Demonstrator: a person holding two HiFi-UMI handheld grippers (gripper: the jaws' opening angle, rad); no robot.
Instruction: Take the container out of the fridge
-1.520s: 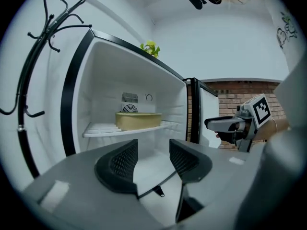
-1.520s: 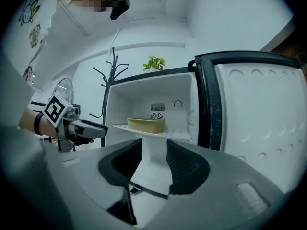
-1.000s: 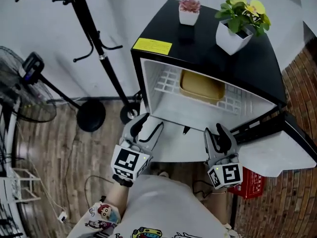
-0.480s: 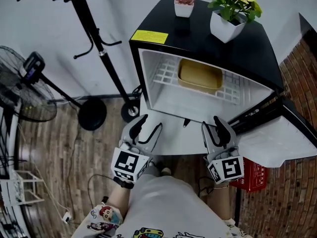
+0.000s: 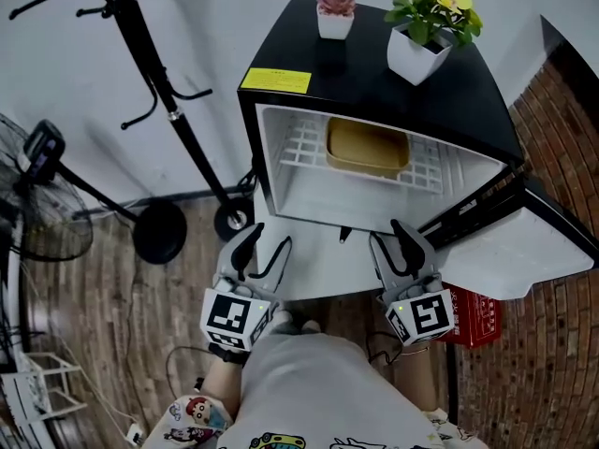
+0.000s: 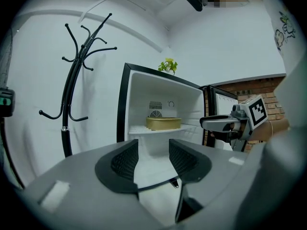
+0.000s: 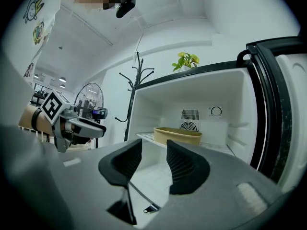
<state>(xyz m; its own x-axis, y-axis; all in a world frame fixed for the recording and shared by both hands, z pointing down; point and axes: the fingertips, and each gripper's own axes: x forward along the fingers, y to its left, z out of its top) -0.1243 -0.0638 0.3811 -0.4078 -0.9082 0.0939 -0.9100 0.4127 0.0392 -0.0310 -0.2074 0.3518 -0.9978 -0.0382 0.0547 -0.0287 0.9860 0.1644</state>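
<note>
The left gripper (image 5: 263, 244) and the right gripper (image 5: 392, 238) are held level, side by side, just in front of the open mini fridge (image 5: 374, 78). Both have their jaws parted with nothing between them; only the fridge's white floor shows through the gaps. The tan rectangular container (image 5: 367, 147) sits on the white wire shelf (image 5: 432, 174) at the back of the compartment, well apart from both grippers. The fridge door (image 5: 524, 255) hangs open to the right. On the black top stand a yellow-flowered potted plant (image 5: 416, 36) and a small pink potted plant (image 5: 334, 15). A black coat stand (image 5: 154, 92) and a floor fan (image 5: 37, 204) stand to the left. A red box (image 5: 475, 318) lies below the door.
</note>
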